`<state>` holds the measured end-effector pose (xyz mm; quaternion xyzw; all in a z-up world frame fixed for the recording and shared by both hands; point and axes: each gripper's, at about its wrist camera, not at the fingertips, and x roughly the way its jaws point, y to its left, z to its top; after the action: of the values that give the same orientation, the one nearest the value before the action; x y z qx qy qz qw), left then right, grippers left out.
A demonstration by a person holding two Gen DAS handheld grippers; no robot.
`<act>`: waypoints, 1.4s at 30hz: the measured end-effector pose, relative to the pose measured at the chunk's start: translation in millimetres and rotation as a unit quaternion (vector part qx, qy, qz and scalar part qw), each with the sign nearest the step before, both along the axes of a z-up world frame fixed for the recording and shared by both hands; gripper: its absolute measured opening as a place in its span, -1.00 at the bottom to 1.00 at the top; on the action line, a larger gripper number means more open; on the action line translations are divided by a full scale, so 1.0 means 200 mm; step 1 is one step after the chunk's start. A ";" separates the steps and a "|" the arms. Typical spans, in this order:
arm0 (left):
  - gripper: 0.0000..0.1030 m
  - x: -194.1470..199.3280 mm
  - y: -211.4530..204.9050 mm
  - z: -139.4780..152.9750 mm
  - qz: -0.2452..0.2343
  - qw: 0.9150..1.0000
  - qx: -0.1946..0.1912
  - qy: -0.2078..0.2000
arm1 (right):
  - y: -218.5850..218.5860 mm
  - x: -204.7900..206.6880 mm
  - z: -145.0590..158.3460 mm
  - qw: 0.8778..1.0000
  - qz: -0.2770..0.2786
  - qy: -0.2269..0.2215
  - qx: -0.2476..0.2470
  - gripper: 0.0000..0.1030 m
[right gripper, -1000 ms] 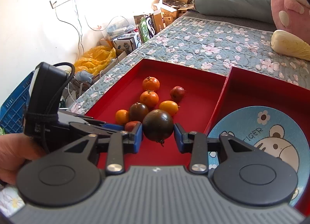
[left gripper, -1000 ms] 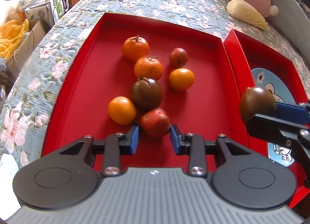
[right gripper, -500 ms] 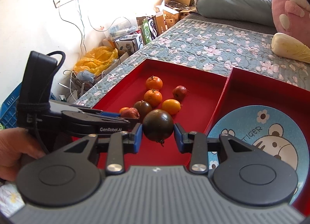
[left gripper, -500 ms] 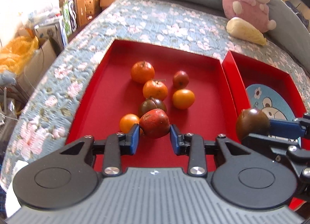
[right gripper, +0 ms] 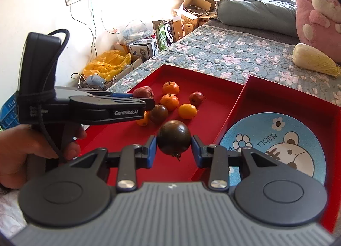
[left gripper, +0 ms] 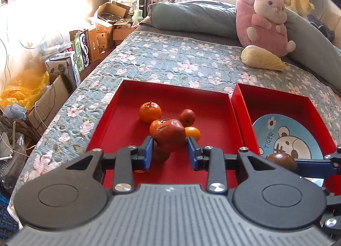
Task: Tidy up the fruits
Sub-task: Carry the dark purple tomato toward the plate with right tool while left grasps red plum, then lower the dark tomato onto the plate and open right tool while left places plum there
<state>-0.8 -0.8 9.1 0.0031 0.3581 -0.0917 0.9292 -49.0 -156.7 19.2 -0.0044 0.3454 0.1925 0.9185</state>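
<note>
My left gripper (left gripper: 169, 142) is shut on a wrinkled red fruit (left gripper: 169, 136) and holds it above the left red tray (left gripper: 106, 122). It also shows in the right wrist view (right gripper: 143, 92). My right gripper (right gripper: 174, 141) is shut on a dark brown-green tomato (right gripper: 174, 137), held above the trays' shared edge. Several fruits lie in the left tray: oranges (right gripper: 170, 88), a small red fruit (right gripper: 196, 98), a yellow-orange one (right gripper: 187, 111), another dark tomato (right gripper: 158, 113). The right red tray (right gripper: 283, 97) holds a blue bear plate (right gripper: 275, 139).
The trays lie on a floral quilt (left gripper: 170, 58). A pink plush toy (left gripper: 264, 20) and a pale cabbage (left gripper: 262, 58) lie behind the trays. Cardboard boxes (left gripper: 102, 33) and a yellow bag (left gripper: 23, 88) clutter the floor left of the bed.
My left gripper has lifted the red fruit up out of the tray and tilted up. My right gripper has stayed shut on the dark tomato and shifted slightly.
</note>
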 end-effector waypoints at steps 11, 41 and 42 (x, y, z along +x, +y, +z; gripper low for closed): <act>-0.24 -0.07 -0.15 -0.01 -0.026 1.000 -0.005 -0.004 | -0.21 -0.12 0.02 0.999 -0.048 -0.003 0.002 -0.25; -0.23 -0.09 -0.76 -0.20 -0.210 0.977 -0.014 0.016 | -0.55 -0.07 -0.27 0.989 -0.130 0.058 -0.035 -0.24; -0.23 -0.09 -0.76 -0.21 -0.209 0.978 -0.010 0.019 | -0.55 -0.07 -0.28 0.989 -0.132 0.060 -0.036 -0.24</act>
<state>-17.8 -153.7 -32.8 0.0667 0.3666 -0.2871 0.8824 -62.0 -266.3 -37.1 0.0199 0.4037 0.0567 0.9129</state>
